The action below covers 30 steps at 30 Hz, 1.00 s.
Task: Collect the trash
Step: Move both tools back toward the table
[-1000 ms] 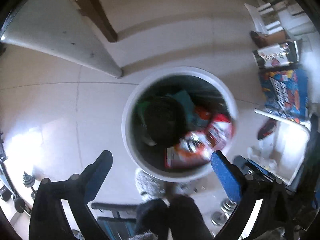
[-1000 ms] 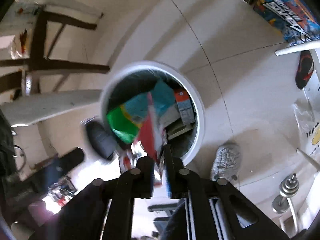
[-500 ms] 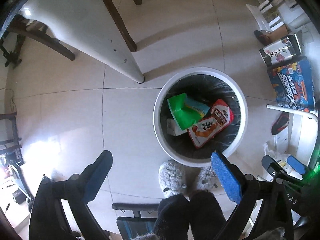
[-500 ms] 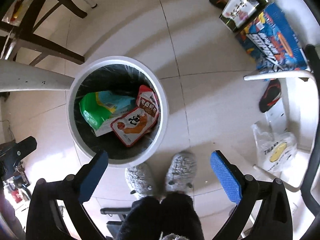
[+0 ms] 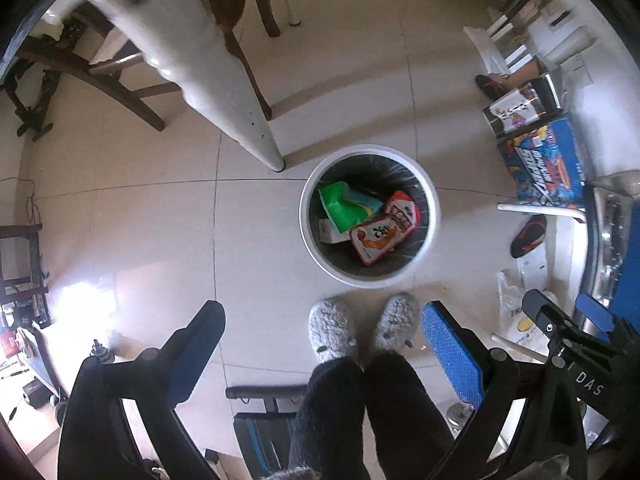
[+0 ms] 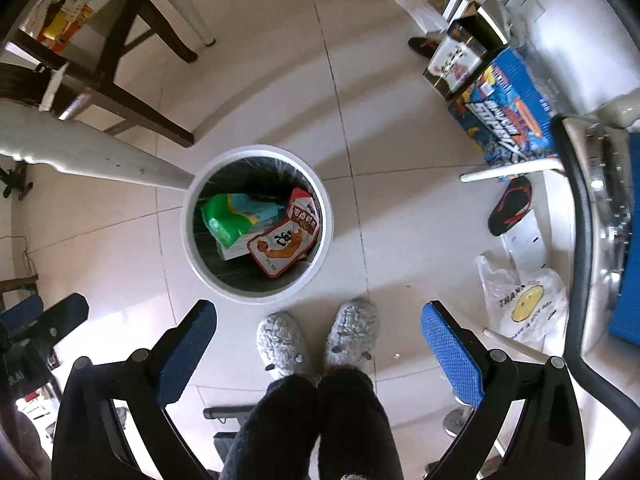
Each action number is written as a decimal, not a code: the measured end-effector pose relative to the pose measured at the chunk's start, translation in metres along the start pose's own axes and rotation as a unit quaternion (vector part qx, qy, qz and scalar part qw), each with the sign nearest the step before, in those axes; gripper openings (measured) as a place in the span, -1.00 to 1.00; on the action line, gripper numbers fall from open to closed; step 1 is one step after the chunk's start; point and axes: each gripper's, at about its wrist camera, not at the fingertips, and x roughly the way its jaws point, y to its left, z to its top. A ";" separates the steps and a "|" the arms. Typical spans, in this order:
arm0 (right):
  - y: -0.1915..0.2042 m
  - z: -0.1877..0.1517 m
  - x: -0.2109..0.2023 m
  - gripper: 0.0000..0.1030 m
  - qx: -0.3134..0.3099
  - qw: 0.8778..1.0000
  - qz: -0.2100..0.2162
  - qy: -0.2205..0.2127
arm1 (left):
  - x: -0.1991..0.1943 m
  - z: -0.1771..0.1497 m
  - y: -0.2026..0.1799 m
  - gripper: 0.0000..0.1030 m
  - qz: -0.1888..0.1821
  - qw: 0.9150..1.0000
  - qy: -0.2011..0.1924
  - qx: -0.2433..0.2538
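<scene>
Looking down from higher than half a second ago, both views now show the white bin smaller and farther below, with more floor around it. One second ago the right gripper was clamped on a red packet over the bin; it now holds nothing, and that packet lies inside.

Bin, one: round, white, black liner, standing on the tiled floor just ahead of the slippers.
Contents, counted:
- red snack packets, two: a large one lying flat, a smaller one leaning at the wall;
- green packet, one;
- pale blue wrapper, one;
- white carton, one, possibly more hidden beneath.

Slippers, two, grey and fluffy, side by side.
Table leg, one white, its foot near the bin rim.

Left gripper: jaws spread wide, empty, touching nothing.
Right gripper: jaws spread equally wide, empty, well above the bin.
</scene>
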 end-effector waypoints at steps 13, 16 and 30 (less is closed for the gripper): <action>-0.001 -0.032 -0.172 1.00 -0.001 0.999 0.025 -0.023 | -0.127 -0.037 -0.007 0.96 -0.019 1.000 -0.018 0.018; 0.002 -0.039 -0.210 1.00 -0.008 0.999 0.030 -0.026 | -0.156 -0.045 -0.006 0.96 -0.017 0.999 -0.026 0.024; -0.031 0.011 -0.345 1.00 0.081 0.988 0.102 -0.081 | -0.280 0.044 -0.025 0.96 0.014 0.984 -0.168 0.053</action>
